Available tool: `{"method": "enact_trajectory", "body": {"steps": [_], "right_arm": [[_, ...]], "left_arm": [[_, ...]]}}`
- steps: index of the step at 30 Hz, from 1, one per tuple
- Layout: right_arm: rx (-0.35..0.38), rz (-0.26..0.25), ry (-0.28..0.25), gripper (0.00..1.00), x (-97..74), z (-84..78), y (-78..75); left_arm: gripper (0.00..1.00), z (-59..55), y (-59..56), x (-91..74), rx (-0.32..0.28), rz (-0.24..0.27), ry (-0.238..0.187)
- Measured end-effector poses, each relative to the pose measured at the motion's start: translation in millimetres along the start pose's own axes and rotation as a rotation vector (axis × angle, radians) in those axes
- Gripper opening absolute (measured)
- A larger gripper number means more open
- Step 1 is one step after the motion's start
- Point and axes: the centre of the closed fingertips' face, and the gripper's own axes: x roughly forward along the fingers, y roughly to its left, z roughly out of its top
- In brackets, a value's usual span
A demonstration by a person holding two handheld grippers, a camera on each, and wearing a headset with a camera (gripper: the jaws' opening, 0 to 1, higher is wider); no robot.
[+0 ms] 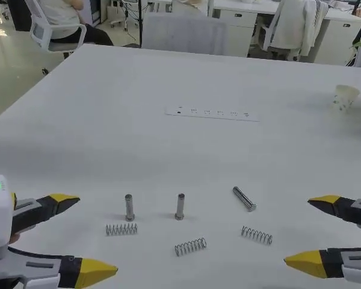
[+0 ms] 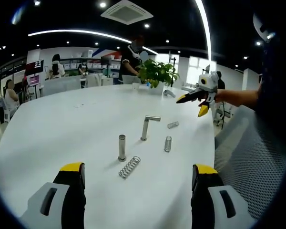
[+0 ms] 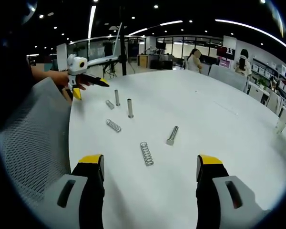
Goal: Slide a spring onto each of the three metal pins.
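Room: open office with a broad white tabletop (image 1: 168, 150); a power strip (image 1: 212, 113) and a paper cup (image 1: 345, 97) sit far back.
Pins: left pin (image 1: 129, 207) and middle pin (image 1: 180, 206) stand upright; right pin (image 1: 244, 198) lies on its side.
Springs: left spring (image 1: 121, 229), middle spring (image 1: 190, 246) and right spring (image 1: 256, 235) lie flat, each just in front of a pin and apart from it.
Left gripper (image 1: 96, 233): low at the near left edge, fingers spread wide, holding nothing.
Right gripper (image 1: 296, 231): low at the near right, fingers likewise spread and empty.
Progress: no spring is on a pin yet.
Risk: the springs are thin and round, so a hard pinch may squash one or flick it away.
Risk: nudging an upright pin while threading would likely topple it.
Risk: the right pin probably needs lifting or holding, and it may roll.
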Motion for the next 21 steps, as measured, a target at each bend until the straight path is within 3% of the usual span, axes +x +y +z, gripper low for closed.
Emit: {"method": "enact_trajectory", "body": {"steps": [21], "right_arm": [[0.008, -0.004, 0.0, 0.79, -0.5, -0.6, 0.5]], "left_arm": [[0.89, -0.6, -1.0, -1.4, -0.004, 0.003, 0.0]]}}
